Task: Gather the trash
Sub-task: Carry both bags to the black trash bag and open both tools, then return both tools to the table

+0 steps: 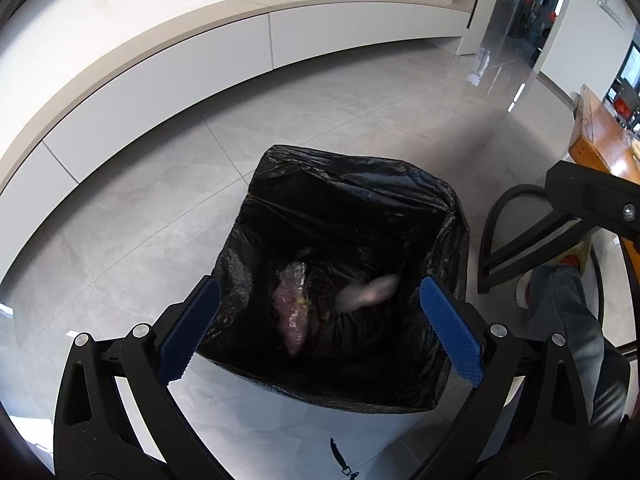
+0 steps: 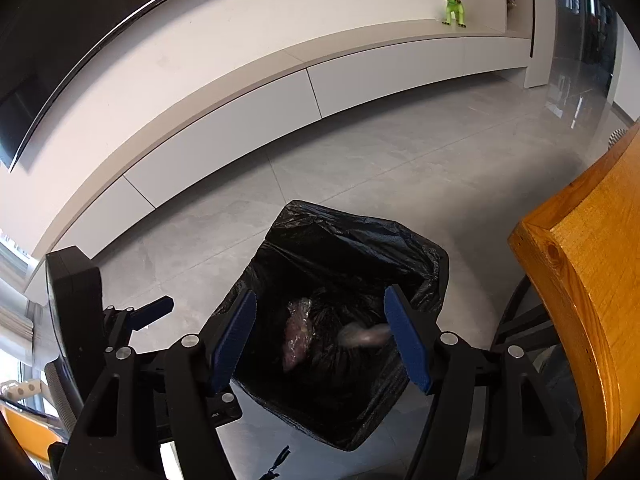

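Both cams sit right behind their own blue-padded fingers, tilted steeply down at the floor; the left wrist view hangs close over the black-lined trash bin (image 1: pixel 344 216), nearly centred; the right wrist view sees the same bin (image 2: pixel 352 248) from slightly farther back, with an orange wooden table edge (image 2: pixel 580 280) crowding its right side; both share the grey tiled floor (image 1: pixel 320 112), the long white low cabinet (image 1: pixel 168 64) and the green toy dinosaur (image 2: pixel 453 2).

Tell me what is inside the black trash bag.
Inside the black trash bag lie a crinkled clear plastic wrapper with pinkish contents and a blurred pale grey piece beside it. The bag's dark folds hide anything deeper.
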Available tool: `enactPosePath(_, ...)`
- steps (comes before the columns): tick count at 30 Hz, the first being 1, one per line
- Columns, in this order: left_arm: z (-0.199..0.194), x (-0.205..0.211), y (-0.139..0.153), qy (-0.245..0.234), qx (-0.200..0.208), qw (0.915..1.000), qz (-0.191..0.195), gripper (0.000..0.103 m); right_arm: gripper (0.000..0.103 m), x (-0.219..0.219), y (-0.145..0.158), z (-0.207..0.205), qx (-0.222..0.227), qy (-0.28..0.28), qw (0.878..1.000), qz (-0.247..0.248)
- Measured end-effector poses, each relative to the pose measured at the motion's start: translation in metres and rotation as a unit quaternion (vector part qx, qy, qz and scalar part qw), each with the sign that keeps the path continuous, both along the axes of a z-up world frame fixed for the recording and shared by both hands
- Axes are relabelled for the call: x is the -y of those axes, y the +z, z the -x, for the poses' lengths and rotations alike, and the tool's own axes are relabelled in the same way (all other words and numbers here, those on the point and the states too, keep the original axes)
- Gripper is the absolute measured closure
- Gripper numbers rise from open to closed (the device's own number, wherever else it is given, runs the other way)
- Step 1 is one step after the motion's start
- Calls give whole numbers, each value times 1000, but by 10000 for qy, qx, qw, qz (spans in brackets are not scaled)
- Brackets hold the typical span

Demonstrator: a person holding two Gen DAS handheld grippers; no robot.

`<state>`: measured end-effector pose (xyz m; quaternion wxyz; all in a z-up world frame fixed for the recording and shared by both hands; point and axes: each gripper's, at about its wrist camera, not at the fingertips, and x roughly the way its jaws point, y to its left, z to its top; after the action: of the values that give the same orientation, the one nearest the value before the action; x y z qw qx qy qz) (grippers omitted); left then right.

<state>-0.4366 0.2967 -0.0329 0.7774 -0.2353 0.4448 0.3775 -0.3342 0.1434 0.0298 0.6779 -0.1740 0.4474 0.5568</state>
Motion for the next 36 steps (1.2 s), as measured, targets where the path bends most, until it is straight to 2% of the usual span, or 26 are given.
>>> enactPosePath(5, -10, 14, 6, -214, 85, 9997, -6, 6, 35, 22, 12, -12, -150, -155, 9996, -200)
enactPosePath(12, -47, 45, 35, -847, 425, 9955, -84, 6, 35, 73, 29, -45, 65, -700, 9970, -310)
enactPosePath(16, -79, 66, 49, -1300, 579, 9898, -63, 6, 35, 112, 42, -78, 203, -1224, 9917, -348)
enactPosePath(19, -108, 88, 61, -1697, 606, 9835, -185, 6, 35, 144, 51, -105, 243, -1674, 9848, -390)
enactPosePath(24, -167, 131, 79, -2513, 725, 9649, -251, 6, 35, 197, 62, -152, 351, -2450, 9679, -433)
enactPosePath(26, -186, 146, 82, -2750, 744, 9581, -288, 6, 35, 222, 67, -172, 432, -2830, 9571, -454)
enactPosePath(32, -254, 195, 98, -3554, 899, 9299, -317, 6, 35, 286, 70, -226, 490, -3727, 9258, -407)
enactPosePath(36, -295, 227, 103, -4061, 989, 9078, -357, 6, 35, 318, 63, -259, 394, -4190, 9067, -282)
